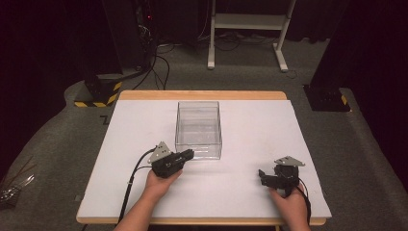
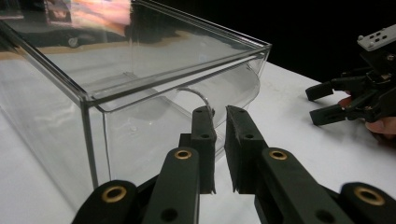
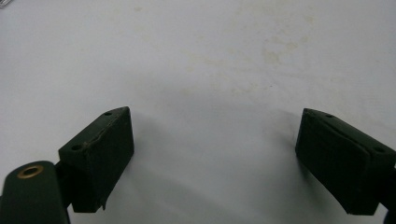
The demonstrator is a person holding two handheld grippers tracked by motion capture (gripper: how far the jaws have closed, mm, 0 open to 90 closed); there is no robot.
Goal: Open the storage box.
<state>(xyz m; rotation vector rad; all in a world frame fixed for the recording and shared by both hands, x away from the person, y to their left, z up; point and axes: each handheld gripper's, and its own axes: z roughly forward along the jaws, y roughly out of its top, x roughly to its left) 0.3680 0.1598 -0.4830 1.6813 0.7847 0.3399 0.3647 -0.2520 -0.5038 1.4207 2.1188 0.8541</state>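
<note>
A clear plastic box stands near the middle of the white desk, its long sides running away from the person, and nothing can be seen inside it. The desk has a wooden edge along the far side.

The left tool is held in the left hand just at the near left corner of the box, pointing toward its front wall. In the left gripper view the left tool has its two black jaws almost together, with only a thin slit between them, and they sit right at a curved lip on the box's near face (whether they actually pinch that lip cannot be told, since the plastic is see-through and the jaw tips overlap it).

The right tool rests low over the bare desk toward the near right corner, well apart from the box, held by the right hand. Its jaws stand wide apart with nothing between them; the right gripper view shows the right tool over plain white desk with faint stains. A cable trails from the left tool toward the desk's near edge.
</note>
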